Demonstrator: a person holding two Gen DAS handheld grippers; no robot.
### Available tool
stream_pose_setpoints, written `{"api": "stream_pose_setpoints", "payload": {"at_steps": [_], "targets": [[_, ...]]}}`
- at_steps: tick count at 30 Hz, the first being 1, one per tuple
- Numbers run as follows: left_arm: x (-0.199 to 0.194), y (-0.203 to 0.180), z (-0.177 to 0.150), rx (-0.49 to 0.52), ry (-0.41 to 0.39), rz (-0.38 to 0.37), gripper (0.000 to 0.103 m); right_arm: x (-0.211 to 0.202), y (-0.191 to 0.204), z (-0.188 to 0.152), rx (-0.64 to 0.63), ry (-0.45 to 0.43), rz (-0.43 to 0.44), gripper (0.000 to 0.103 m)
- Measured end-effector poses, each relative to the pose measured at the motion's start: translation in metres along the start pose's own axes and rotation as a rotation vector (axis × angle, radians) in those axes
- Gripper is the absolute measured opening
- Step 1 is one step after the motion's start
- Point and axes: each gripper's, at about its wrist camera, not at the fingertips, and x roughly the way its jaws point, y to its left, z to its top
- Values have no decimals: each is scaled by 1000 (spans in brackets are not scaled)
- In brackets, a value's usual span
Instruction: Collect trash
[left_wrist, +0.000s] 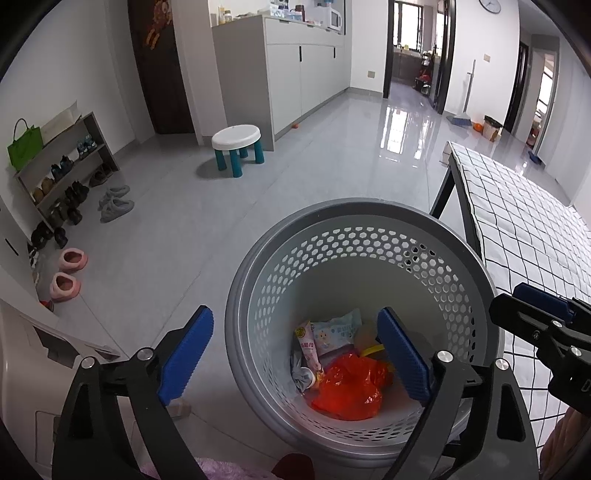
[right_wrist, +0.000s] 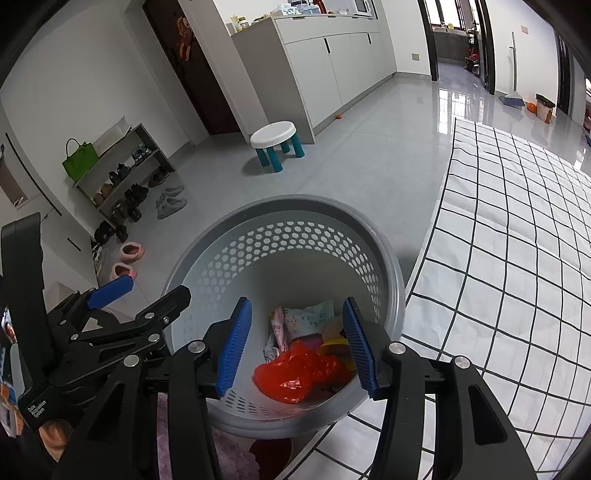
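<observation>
A grey perforated basket (left_wrist: 332, 210) stands on the floor beside the table. In it lie a red plastic bag (left_wrist: 347, 387), a pale blue wipes packet (left_wrist: 338, 326), a pink snack wrapper (left_wrist: 308, 350) and a yellow scrap (left_wrist: 369, 349). My left gripper (left_wrist: 295, 354) hovers over the basket's near rim, jaws wide open, nothing between its blue pads. My right gripper (right_wrist: 297, 349) hangs above the same basket (right_wrist: 295, 203), open about halfway and empty, with the red bag (right_wrist: 299, 373) and wipes packet (right_wrist: 310, 317) far below it. Each gripper shows in the other's view: right (left_wrist: 517, 302), left (right_wrist: 157, 286).
A table with a black-and-white checked cloth (right_wrist: 517, 258) borders the basket on the right. A white stool with teal legs (left_wrist: 238, 146), a shoe rack (left_wrist: 62, 173) with a green bag, pink slippers (left_wrist: 68, 271) and a broom (left_wrist: 461, 118) stand around the tiled floor.
</observation>
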Motion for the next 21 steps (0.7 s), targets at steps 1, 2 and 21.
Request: {"api": "stream_pose_setpoints", "payload": {"at_steps": [1, 2, 21], "targets": [[0, 0, 0, 0, -1, 1, 91, 0, -1, 0, 0, -2, -1, 52], [0, 0, 0, 1, -2, 1, 91, 0, 0, 0, 0, -3, -2, 53], [-2, 1, 1, -16, 5, 4, 95, 0, -7, -6, 1, -12, -21, 67]]}}
